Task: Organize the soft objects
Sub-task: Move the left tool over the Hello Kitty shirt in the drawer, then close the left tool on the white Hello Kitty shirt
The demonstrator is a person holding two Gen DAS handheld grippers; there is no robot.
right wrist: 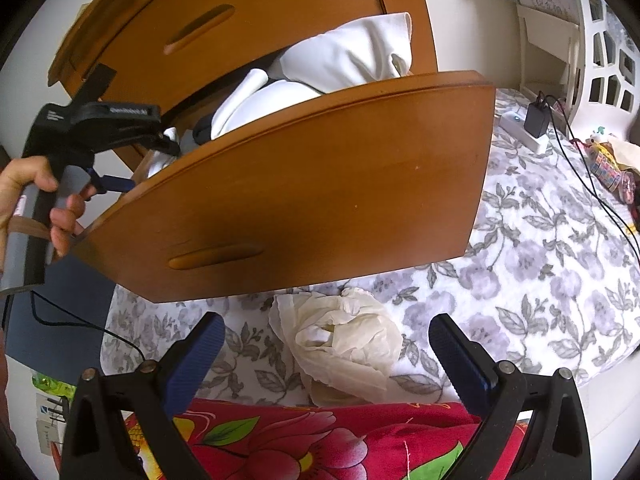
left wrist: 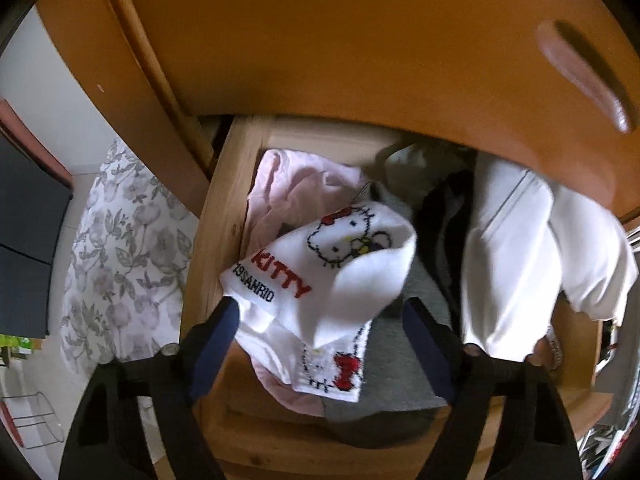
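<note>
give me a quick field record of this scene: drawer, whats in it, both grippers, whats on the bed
drawer: wooden drawer pulled open, packed with clothes
top item: white hello kitty cloth lying on pink garment and grey garment
other contents: white garment bulging over the drawer's edge
left gripper: over the drawer, fingers apart on either side of the cloth, pads not pressing it
right gripper: open, empty, above the bed
bed: floral sheet with a crumpled cream bag; red floral fabric nearest the camera
</note>
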